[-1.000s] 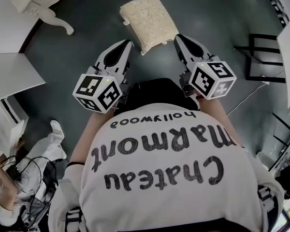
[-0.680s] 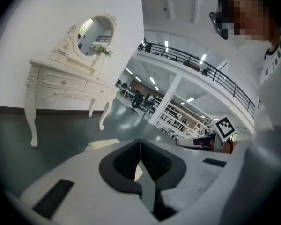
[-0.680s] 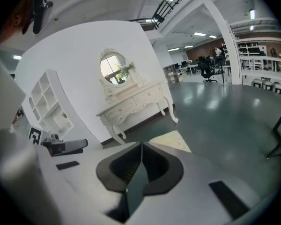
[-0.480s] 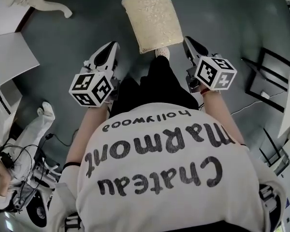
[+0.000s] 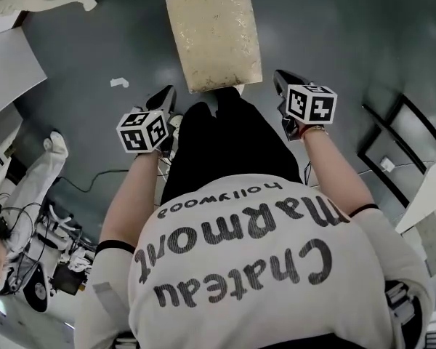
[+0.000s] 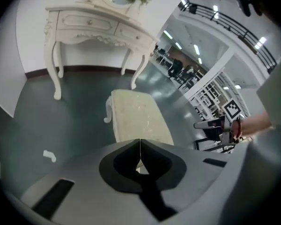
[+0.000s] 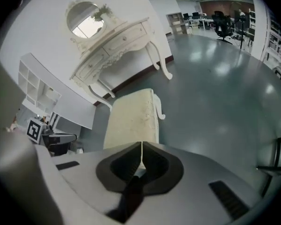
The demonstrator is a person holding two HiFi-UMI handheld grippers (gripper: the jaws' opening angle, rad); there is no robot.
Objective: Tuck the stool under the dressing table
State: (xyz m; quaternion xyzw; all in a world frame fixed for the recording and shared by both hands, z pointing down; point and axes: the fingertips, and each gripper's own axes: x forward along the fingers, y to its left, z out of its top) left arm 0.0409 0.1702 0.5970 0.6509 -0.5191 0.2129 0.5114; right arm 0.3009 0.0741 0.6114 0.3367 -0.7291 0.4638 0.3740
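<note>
The stool (image 5: pixel 213 35) stood on the dark, glossy floor (image 5: pixel 334 27) just ahead of both grippers, its near short edge between them and apart from both. The left gripper (image 5: pixel 165 99) and right gripper (image 5: pixel 281 80) were closed on nothing (only a hairline seam showed). The seat was a cream, faintly mottled rectangular cushion on curled white legs. The carved white dressing table (image 6: pixel 91 20) stood well beyond.
</note>
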